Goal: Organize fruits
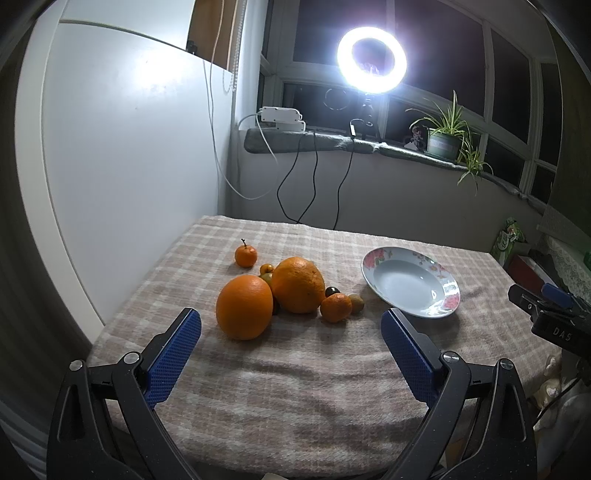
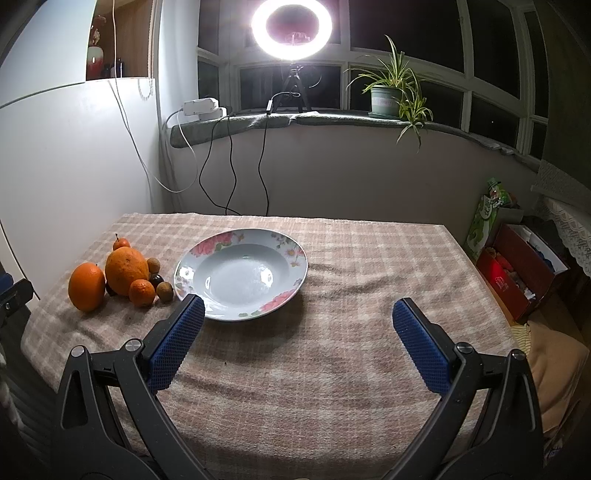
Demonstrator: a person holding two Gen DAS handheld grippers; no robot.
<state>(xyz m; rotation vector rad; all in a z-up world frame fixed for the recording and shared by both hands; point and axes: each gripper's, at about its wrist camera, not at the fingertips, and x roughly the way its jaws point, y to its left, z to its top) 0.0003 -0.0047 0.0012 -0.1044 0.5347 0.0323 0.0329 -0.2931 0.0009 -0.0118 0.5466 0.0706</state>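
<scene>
A cluster of fruit lies on the checked tablecloth: a near big orange [image 1: 244, 307] [image 2: 86, 286], a larger orange [image 1: 298, 284] [image 2: 126, 271] behind it, a small mandarin [image 1: 335, 307] [image 2: 142, 292], a stemmed mandarin [image 1: 245, 255] [image 2: 121, 242] at the back, and small brown and dark fruits [image 1: 356, 302] [image 2: 164, 291]. To their right sits a floral deep plate [image 1: 371, 263] [image 2: 295, 254] with nothing in it. My left gripper [image 1: 291, 321] is open, just short of the oranges. My right gripper [image 2: 298, 312] is open, at the plate's near rim.
The table [image 2: 351, 369] ends at a white wall on the left. Behind it cables hang from a sill holding a ring light [image 2: 291, 27] and a potted plant [image 2: 386, 98]. Boxes [image 2: 517, 269] stand on the floor at the right.
</scene>
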